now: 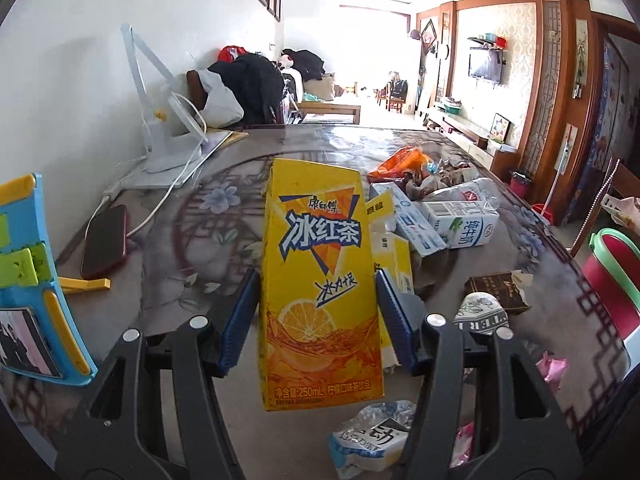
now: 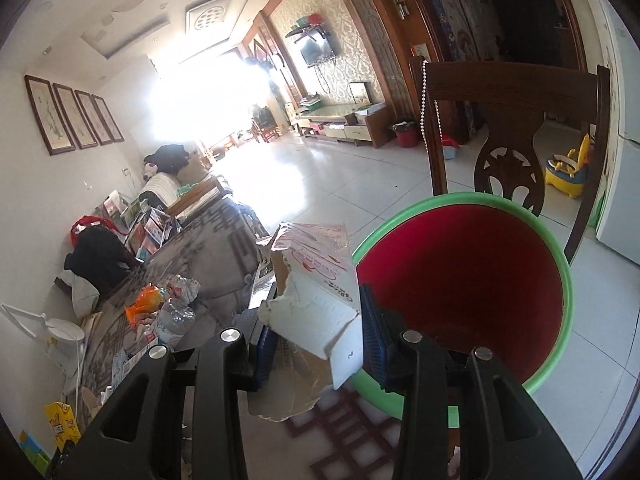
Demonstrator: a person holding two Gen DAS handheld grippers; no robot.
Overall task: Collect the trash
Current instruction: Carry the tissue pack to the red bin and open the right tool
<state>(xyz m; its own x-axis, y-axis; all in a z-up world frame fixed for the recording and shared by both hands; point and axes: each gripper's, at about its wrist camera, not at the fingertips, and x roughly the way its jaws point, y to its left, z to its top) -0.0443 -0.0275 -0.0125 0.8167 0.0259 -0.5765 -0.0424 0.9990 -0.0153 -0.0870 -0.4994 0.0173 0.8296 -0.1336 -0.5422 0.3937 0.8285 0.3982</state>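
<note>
Left gripper [image 1: 318, 308]: clamped on the yellow iced-tea carton [image 1: 320, 280], blue pads pressing both sides, carton upright and lifted above the table [image 1: 192, 320].
Right gripper [image 2: 318, 332]: squeezing a torn white cardboard box [image 2: 320, 300], held right at the rim of the bin.
Bin [image 2: 560, 300]: red inside, green rim, just off the table edge, in front of a wooden chair [image 2: 516, 100].
Table: milk carton [image 1: 464, 216], orange bag [image 1: 404, 162], crushed plastic bottle [image 1: 372, 440] scattered about.
Far left: phone [image 1: 105, 240] beside a white desk lamp [image 1: 160, 128].

Readable print on the cartons
The tall yellow iced-tea carton [image 1: 320, 280] reads 康师傅 冰红茶 and 250mL; the white milk carton [image 1: 464, 220] shows 纯牛奶.
</note>
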